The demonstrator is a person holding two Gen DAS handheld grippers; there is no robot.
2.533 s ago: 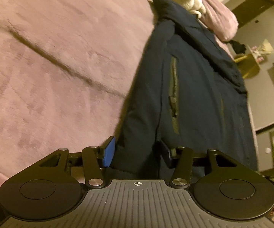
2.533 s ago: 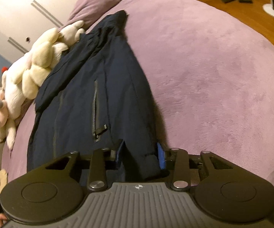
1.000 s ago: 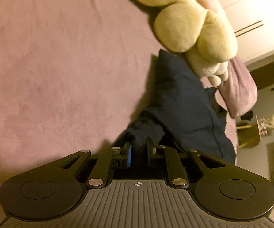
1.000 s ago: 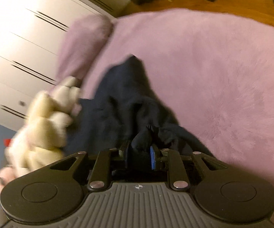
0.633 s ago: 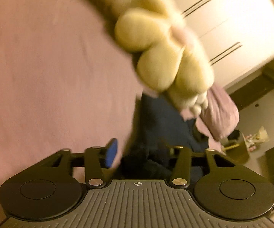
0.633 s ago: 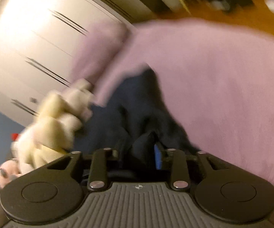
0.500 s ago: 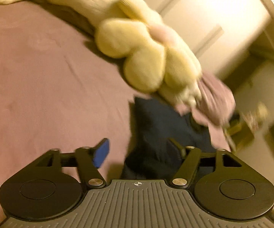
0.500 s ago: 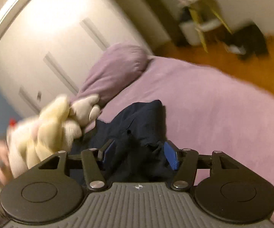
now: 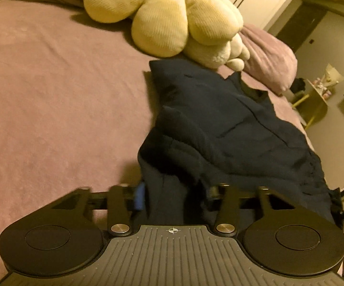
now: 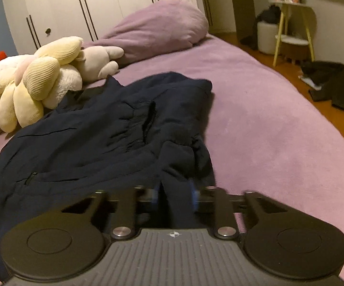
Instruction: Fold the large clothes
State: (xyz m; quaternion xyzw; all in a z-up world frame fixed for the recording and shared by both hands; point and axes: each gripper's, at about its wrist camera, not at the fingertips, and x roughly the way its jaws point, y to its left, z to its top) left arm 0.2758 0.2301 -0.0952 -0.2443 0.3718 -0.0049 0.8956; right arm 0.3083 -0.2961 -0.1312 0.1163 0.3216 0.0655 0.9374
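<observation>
Only the right view shows dark clothes [image 10: 329, 81] on the wooden floor [image 10: 298, 76].

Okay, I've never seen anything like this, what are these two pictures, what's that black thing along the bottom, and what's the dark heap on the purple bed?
There is no robot here. A person holds a two-finger grasping tool in each hand, and a camera on each tool looks forward along its fingers. The black shape along the bottom is the tool's own body.

One picture comes from the left tool, the other from the right tool.

On the purple bed lies a dark navy jacket, bunched up partway through folding. Beside it are cream plush toys and a purple pillow.

Each tool has a fold of jacket between its fingers, and both are closing on it.
</observation>
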